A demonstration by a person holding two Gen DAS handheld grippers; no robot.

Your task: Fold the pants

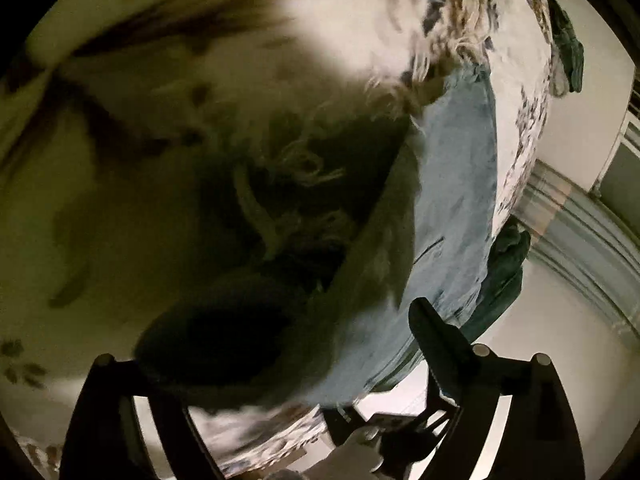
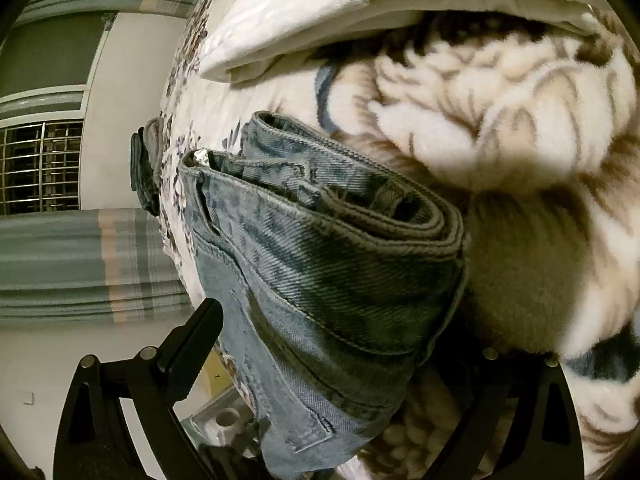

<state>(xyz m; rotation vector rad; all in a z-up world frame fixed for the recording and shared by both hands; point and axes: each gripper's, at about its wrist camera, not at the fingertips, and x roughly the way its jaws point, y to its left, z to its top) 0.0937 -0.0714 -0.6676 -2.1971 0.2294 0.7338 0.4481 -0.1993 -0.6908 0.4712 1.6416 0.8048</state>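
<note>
Pants (image 2: 320, 264): light blue denim, faded wash, darker blue-grey shading at the folds, tan stitching along the seams.
Blanket (image 2: 500, 112): fluffy cream-white, brown streaks, some dark blue patches.
White garment (image 2: 312, 8): off-white twill with a dark metal rivet.
Dark cloth (image 1: 508, 272): deep teal-green, at the bed edge.
Curtain (image 2: 80, 264): grey-green with pale peach and white stripes.
Hand-held gripper fingers (image 2: 192, 344): matte black.
Wall (image 2: 120, 120): plain off-white.

no readable text, labels or numbers (left view perhaps too blurred)
</note>
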